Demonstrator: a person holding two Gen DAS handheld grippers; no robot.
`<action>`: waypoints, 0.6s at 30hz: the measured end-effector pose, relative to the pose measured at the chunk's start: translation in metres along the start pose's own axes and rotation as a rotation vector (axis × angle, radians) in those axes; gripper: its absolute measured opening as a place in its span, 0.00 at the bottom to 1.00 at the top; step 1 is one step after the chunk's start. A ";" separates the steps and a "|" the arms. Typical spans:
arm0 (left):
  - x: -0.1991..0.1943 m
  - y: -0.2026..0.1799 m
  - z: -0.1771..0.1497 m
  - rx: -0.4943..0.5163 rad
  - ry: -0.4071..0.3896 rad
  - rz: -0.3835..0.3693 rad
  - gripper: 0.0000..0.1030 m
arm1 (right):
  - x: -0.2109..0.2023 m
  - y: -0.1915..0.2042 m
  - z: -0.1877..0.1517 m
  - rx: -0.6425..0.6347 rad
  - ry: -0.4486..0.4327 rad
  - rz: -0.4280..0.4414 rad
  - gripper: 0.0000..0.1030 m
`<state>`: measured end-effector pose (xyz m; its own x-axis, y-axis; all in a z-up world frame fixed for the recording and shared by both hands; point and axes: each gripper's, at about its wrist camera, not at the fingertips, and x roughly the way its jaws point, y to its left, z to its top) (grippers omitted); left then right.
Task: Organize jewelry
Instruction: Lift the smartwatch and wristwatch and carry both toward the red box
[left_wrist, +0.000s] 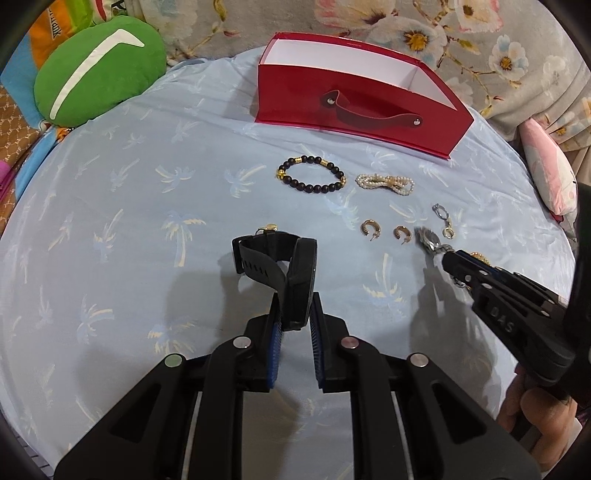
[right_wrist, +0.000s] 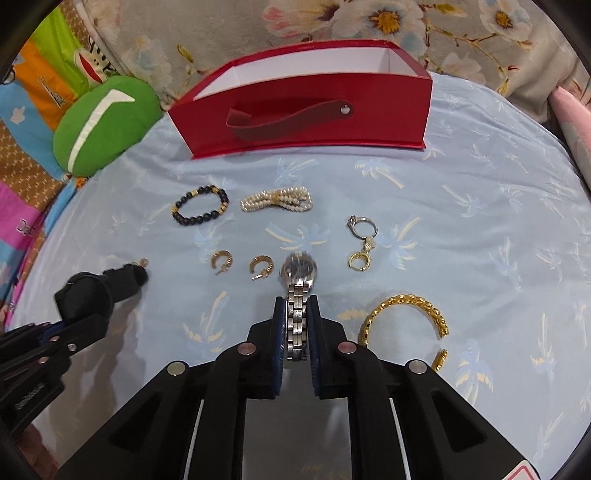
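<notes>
My left gripper (left_wrist: 295, 306) is shut on a black watch (left_wrist: 277, 266), holding it by its body with the strap curling left. My right gripper (right_wrist: 297, 314) is shut on the metal band of a silver watch (right_wrist: 298, 273); it also shows in the left wrist view (left_wrist: 430, 239). An open red box (left_wrist: 354, 103) stands at the back of the blue cloth. In front of it lie a black bead bracelet (left_wrist: 312, 173), a pearl bracelet (left_wrist: 384, 182), two gold hoop earrings (left_wrist: 369, 228), a ring charm (right_wrist: 362, 240) and a gold chain bangle (right_wrist: 406, 317).
A green cushion (left_wrist: 99, 70) lies at the back left. Floral bedding (left_wrist: 480, 44) rises behind the box and a pink pillow (left_wrist: 550, 173) lies at the right. A small gold piece (left_wrist: 267, 228) lies just beyond the black watch.
</notes>
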<state>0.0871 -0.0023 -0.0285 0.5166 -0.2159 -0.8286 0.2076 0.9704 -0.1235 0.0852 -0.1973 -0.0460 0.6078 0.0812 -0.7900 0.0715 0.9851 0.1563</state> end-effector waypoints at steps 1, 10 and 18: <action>-0.001 0.000 0.000 0.000 -0.004 -0.001 0.13 | -0.006 0.000 0.001 0.006 -0.012 0.007 0.10; -0.021 -0.010 0.007 0.024 -0.067 0.015 0.03 | -0.051 -0.004 0.010 0.029 -0.107 0.033 0.10; -0.040 -0.013 0.019 0.040 -0.127 0.005 0.02 | -0.074 -0.002 0.018 0.015 -0.166 0.031 0.10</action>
<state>0.0794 -0.0085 0.0171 0.6178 -0.2256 -0.7533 0.2367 0.9669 -0.0955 0.0546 -0.2079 0.0225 0.7320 0.0842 -0.6761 0.0616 0.9801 0.1888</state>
